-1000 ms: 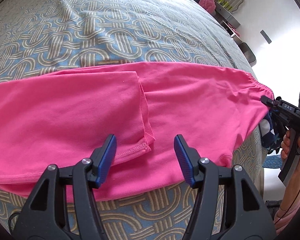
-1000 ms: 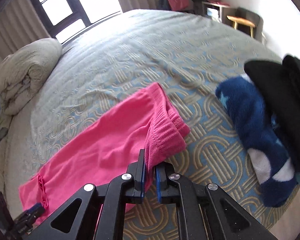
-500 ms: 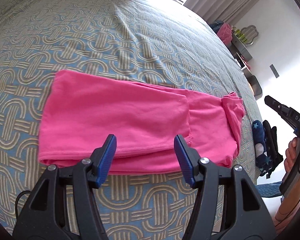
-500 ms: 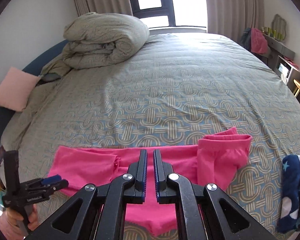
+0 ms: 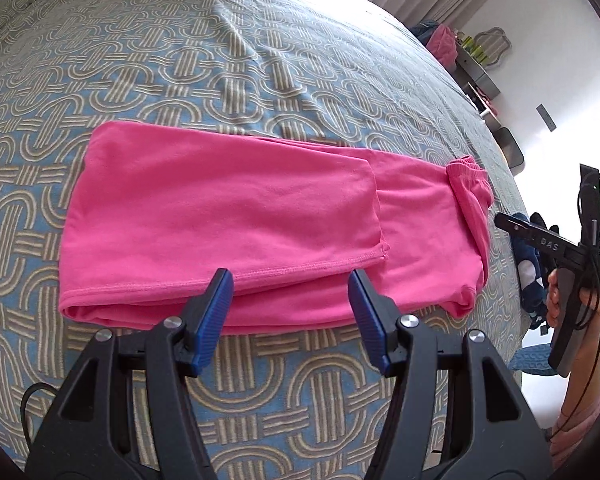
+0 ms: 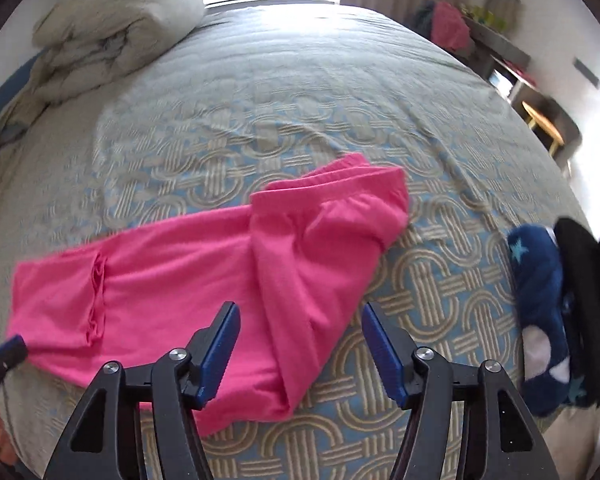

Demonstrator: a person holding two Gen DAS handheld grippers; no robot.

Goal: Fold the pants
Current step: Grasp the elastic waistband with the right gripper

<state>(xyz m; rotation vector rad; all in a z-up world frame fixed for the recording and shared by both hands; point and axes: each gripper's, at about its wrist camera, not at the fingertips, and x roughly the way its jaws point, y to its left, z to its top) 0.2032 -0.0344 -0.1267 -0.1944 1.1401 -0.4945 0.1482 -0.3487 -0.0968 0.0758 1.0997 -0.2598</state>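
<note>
The pink pants (image 5: 236, 216) lie flat on the patterned bedspread (image 5: 180, 60), with the leg end folded over the middle and the waistband (image 5: 470, 184) folded inward at the right end. My left gripper (image 5: 290, 300) is open and empty, just above the near edge of the pants. My right gripper (image 6: 298, 340) is open and empty, above the near edge of the pants (image 6: 180, 280) beside the folded waistband part (image 6: 324, 232). The right gripper also shows in the left wrist view (image 5: 540, 240), off the right end of the pants.
A dark blue starred fleece garment (image 6: 540, 300) and black clothes (image 6: 584, 280) lie at the bed's right edge. A rolled grey duvet (image 6: 112, 28) sits at the far left. A shelf with pink clothes (image 6: 448, 24) stands past the bed.
The right gripper let go of the waistband, which now lies folded onto the pants, then drew back and opened. The left gripper pulled back, staying open.
</note>
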